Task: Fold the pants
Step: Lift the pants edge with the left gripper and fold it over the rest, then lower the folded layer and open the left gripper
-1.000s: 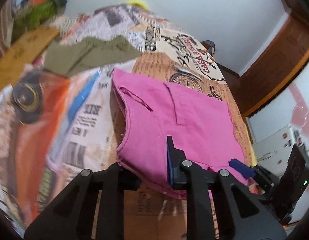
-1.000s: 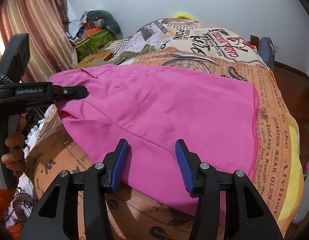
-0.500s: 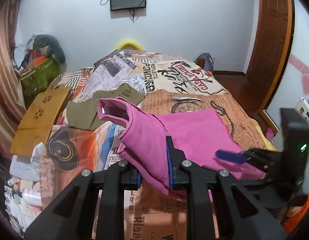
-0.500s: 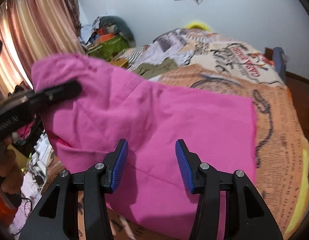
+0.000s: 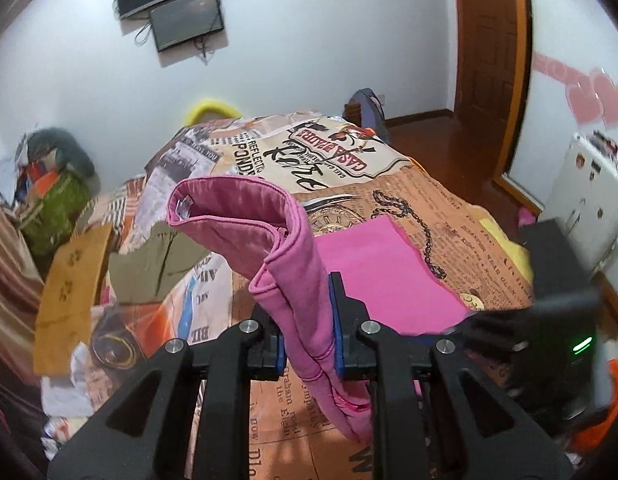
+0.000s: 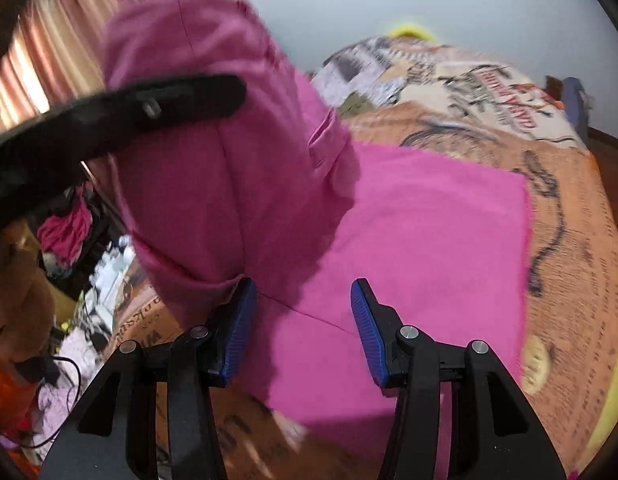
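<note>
The pink pants (image 5: pixel 385 276) lie on the printed bedspread (image 5: pixel 441 216). My left gripper (image 5: pixel 309 332) is shut on the waistband end and holds it lifted, so the open waistband (image 5: pixel 229 208) arches above the bed. In the right wrist view the raised pink cloth (image 6: pixel 213 168) hangs at the left while the leg part (image 6: pixel 421 232) lies flat. My right gripper (image 6: pixel 301 320) is open just above the flat cloth, holding nothing. The left gripper's black body (image 6: pixel 121 116) crosses the upper left there.
Olive-green pants (image 5: pixel 157 264) and a wooden board (image 5: pixel 69 292) lie at the bed's left side. A heap of clothes (image 5: pixel 57 196) sits at the far left by the wall. A wooden door (image 5: pixel 493 56) and a white appliance (image 5: pixel 585 200) stand right. Cables and clutter (image 6: pixel 69 320) lie beside the bed.
My left gripper has closed on the waistband end and lifted it up off the bed toward the leg part. The right gripper stayed open over the flat cloth.
</note>
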Demonstrator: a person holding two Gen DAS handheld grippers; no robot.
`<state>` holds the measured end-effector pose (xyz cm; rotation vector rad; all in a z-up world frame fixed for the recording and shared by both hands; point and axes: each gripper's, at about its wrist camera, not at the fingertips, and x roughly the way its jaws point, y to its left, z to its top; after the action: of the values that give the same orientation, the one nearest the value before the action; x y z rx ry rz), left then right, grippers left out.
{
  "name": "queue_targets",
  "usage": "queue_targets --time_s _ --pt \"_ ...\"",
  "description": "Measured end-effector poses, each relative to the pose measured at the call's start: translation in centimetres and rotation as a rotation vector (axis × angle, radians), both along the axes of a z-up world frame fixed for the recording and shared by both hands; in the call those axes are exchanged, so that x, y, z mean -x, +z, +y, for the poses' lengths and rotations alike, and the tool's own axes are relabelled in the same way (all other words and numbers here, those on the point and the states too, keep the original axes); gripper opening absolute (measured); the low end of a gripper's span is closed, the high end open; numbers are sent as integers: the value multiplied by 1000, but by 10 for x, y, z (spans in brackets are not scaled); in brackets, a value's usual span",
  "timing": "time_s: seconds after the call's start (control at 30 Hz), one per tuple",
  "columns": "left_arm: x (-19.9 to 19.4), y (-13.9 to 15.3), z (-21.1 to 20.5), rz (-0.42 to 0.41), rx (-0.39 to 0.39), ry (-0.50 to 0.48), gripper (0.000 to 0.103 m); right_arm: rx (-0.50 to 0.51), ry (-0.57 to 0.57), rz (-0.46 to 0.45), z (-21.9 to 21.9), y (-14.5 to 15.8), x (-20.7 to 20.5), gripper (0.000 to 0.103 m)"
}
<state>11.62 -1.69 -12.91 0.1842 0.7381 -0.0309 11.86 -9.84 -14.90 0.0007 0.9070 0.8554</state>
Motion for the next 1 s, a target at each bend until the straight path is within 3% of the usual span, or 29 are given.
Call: queue_targets --time_s 0.1,0.2,0.33,0.53,0.77,1.0 --pt "-2 0 -10 9 -16 -28 17 -36 -80 6 -30 4 -3 46" --pt "-4 0 -18 17 -5 -44 17 6 -140 15 -50 -5 -8 46" --pt "-9 -2 -28 30 33 -62 17 46 -134 39 -54 -24 -6 46" --pt "-17 -5 -45 58 57 -95 17 41 -120 28 -62 -18 -7 46" --pt "-25 -14 -58 102 103 -125 17 41 -213 6 -101 -9 -9 46" --pt "-36 -41 -80 191 128 -168 17 31 -284 20 -128 -10 -8 46"
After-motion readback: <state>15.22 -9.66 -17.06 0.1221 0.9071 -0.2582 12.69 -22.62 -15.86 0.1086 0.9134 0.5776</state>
